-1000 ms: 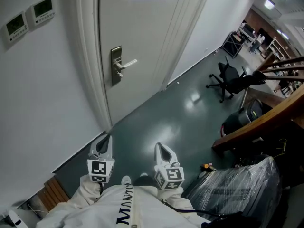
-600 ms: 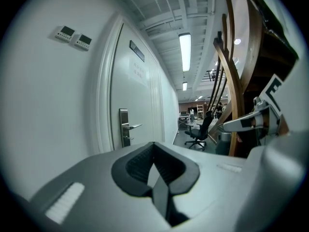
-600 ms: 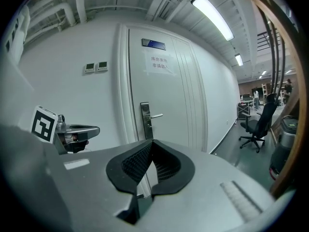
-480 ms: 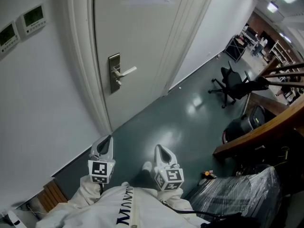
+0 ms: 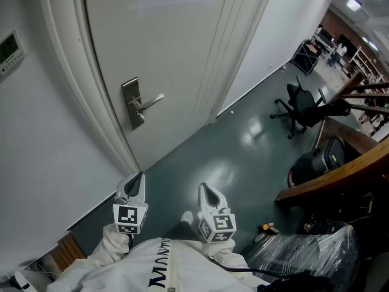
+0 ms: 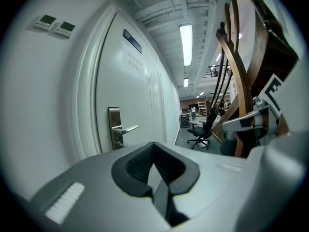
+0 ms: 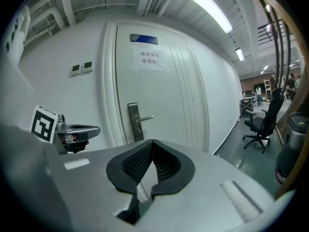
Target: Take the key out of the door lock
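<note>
Left gripper and right gripper closed, empty, side by side at lower centre. White door upper left, green floor.

Floor: dark green glossy floor, running from lower left to upper right of the head view, with pale light patches at centre.
Edge: meets the foot of the white panelled door at centre left.
Chair: black swivel office chair standing at upper right.
Container: black rounded bin-like thing, right of centre.
Bundle: bulky load wrapped in clear plastic film, lower right corner.
Small item: orange-and-black thing, too small to identify, near the bundle's left.
Shoe: white shoe toe, bottom centre.
</note>
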`<action>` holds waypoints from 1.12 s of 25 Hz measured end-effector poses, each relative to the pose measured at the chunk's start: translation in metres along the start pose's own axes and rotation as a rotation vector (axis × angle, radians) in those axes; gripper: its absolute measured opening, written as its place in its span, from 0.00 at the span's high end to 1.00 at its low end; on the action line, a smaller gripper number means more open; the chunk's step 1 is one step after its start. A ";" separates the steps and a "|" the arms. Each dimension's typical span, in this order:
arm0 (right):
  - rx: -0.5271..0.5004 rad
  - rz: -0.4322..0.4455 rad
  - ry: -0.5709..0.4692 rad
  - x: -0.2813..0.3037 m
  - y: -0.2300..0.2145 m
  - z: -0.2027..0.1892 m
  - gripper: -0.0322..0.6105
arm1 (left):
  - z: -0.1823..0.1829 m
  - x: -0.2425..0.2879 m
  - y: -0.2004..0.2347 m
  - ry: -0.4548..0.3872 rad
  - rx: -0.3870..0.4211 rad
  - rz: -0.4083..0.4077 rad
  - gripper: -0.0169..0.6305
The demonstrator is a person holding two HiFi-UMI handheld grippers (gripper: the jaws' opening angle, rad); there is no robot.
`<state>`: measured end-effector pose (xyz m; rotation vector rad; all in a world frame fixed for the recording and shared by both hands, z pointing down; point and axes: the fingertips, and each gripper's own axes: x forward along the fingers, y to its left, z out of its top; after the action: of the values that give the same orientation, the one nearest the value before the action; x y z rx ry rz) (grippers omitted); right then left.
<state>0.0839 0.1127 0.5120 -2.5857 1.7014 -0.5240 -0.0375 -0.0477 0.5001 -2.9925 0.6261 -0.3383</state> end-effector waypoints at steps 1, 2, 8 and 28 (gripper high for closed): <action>0.003 0.004 0.002 0.005 -0.006 0.001 0.95 | 0.002 0.007 -0.002 0.001 0.002 0.000 0.97; 0.004 0.008 0.004 0.010 -0.011 0.003 0.95 | 0.004 0.015 -0.004 0.002 0.004 -0.001 0.97; -0.003 0.034 0.007 0.031 -0.046 0.015 0.95 | 0.014 0.053 -0.018 0.020 0.017 0.013 0.97; -0.005 0.203 0.033 0.098 -0.104 0.034 0.95 | 0.025 0.099 -0.015 0.066 0.015 0.213 0.97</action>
<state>0.2207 0.0623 0.5258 -2.3815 1.9484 -0.5567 0.0627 -0.0734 0.4976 -2.8744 0.9339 -0.4258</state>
